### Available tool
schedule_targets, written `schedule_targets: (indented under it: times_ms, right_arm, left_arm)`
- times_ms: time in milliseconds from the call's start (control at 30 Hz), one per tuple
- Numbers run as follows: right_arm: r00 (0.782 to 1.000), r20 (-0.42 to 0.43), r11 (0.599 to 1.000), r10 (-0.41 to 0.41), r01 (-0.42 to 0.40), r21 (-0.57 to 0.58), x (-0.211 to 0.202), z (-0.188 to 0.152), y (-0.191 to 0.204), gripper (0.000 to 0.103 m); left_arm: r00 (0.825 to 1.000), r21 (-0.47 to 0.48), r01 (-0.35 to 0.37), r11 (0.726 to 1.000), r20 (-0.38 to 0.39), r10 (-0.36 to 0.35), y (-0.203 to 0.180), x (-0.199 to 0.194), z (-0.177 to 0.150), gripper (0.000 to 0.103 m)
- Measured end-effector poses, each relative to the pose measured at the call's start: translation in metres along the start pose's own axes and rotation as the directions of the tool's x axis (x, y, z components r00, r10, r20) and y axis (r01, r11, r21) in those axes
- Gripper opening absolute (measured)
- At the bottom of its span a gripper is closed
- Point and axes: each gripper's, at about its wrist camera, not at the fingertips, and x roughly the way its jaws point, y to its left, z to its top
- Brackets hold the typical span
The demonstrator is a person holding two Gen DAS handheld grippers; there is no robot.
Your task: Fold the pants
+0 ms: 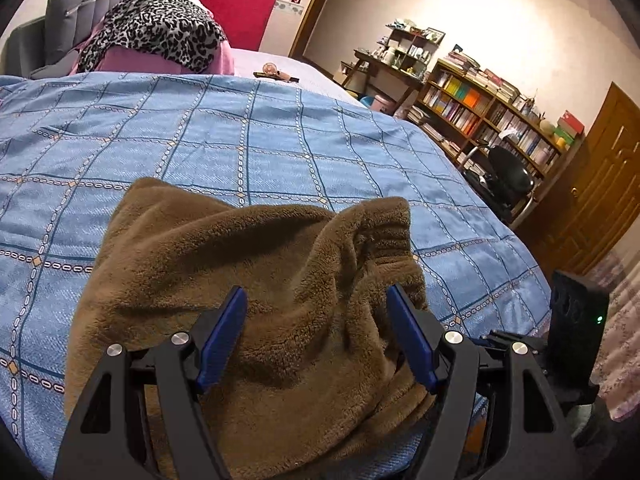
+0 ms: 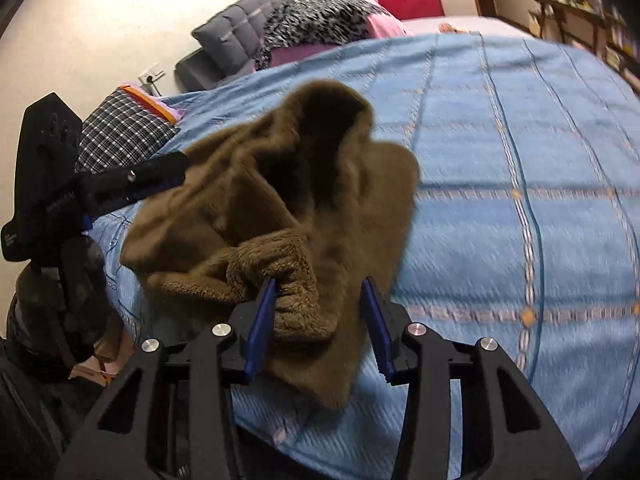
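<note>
Left hand-held gripper [image 1: 316, 332] and right hand-held gripper [image 2: 320, 320] wide apart over brown pants [image 1: 248, 280].

Brown pants [image 1: 248, 280] on blue-checked bed [image 1: 280, 132]

Left gripper [image 1: 316, 336] reaching forward, jaws standing wide apart. Right gripper [image 2: 322, 318] pointing forward, jaws likewise spread. Left gripper showing at left edge of right wrist view.

You have a blue checked bedspread [image 1: 280, 140] filling the middle of the frame. At upper left lies a leopard-print cloth [image 1: 160, 32] on pink bedding, beside a grey headboard [image 1: 72, 12]. At right stand a bookshelf [image 1: 492, 116], an office chair [image 1: 510, 176] and a wooden door [image 1: 604, 184].
</note>
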Motion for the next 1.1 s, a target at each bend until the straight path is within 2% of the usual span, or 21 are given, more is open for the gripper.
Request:
schedule_targets:
  times_ms: [233,333,467,600,733,900,1100]
  right_arm:
    - [1.0,0.007,1.0,0.015,-0.015,-0.007,-0.015,0.003,0.004,0.044]
    - [0.997,0.075,1.0,0.017,-0.016,-0.015,-0.031,0.017,0.01,0.044]
    - [0.988,0.139,0.997,0.073,-0.074,0.003,-0.029,0.044,0.014,0.044]
    - [0.987,0.111,0.993,0.118,-0.116,-0.02,-0.002,0.06,0.027,0.044]
    - [0.995,0.057,0.995,0.086,-0.083,-0.063,0.023,0.061,0.038,0.043]
    - [0.993,0.032,0.991,0.118,-0.115,-0.072,0.022,0.053,0.041,0.014]
    - [0.976,0.062,0.978,0.209,-0.208,-0.018,-0.02,0.051,0.032,0.014]
  left_arm:
    - [0.997,0.047,0.055,0.997,-0.06,-0.052,-0.015,0.006,-0.012,0.072]
    - [0.995,0.073,0.065,0.995,-0.077,-0.059,-0.023,0.008,-0.02,0.073]
    - [0.995,0.077,0.071,0.995,-0.077,-0.065,-0.025,0.007,-0.023,0.076]
    - [0.995,0.072,0.076,0.995,-0.066,-0.071,-0.025,0.0,-0.025,0.076]
    - [0.997,0.057,0.065,0.996,-0.041,-0.063,-0.017,-0.013,-0.024,0.076]
    - [0.999,0.031,0.037,0.999,-0.021,-0.036,-0.006,-0.019,-0.016,0.076]
    - [0.999,0.003,0.034,0.999,0.031,-0.034,0.003,-0.028,0.003,0.076]
